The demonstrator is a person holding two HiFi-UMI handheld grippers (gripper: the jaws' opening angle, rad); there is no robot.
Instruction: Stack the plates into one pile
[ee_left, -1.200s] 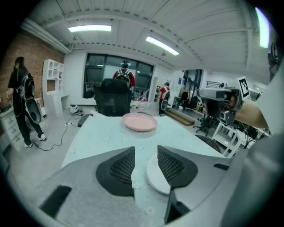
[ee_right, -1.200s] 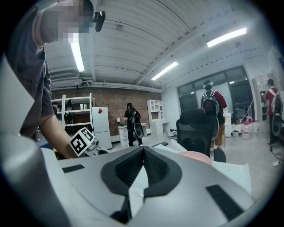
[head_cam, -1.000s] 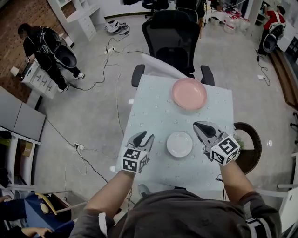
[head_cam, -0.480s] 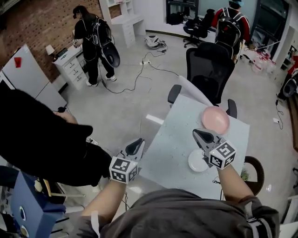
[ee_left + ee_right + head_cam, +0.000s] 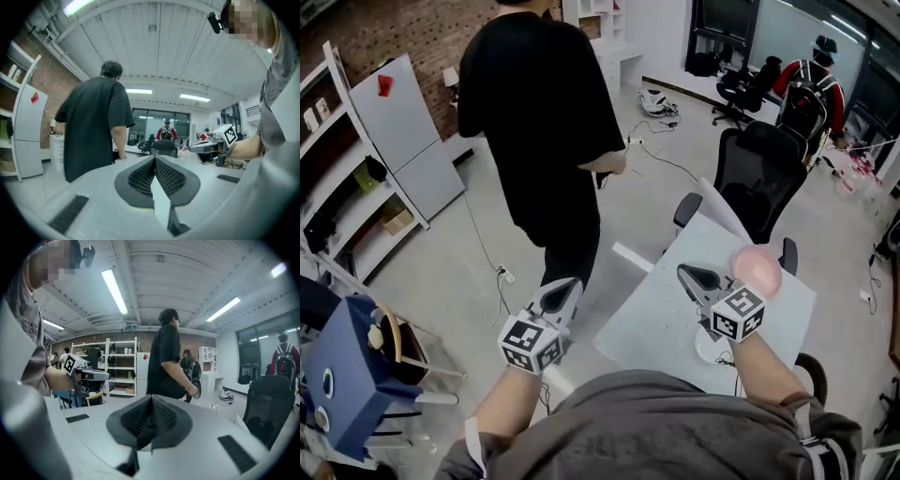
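The head view looks down from high above the bench. Each gripper view sits close behind its jaws and looks level. All see the person in black.

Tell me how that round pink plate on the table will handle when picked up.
The round pink plate looks rigid, so it likely lifts without flexing. Its smooth surface may slip when pinched. Lying flat on the pale table, it should slide, not roll.
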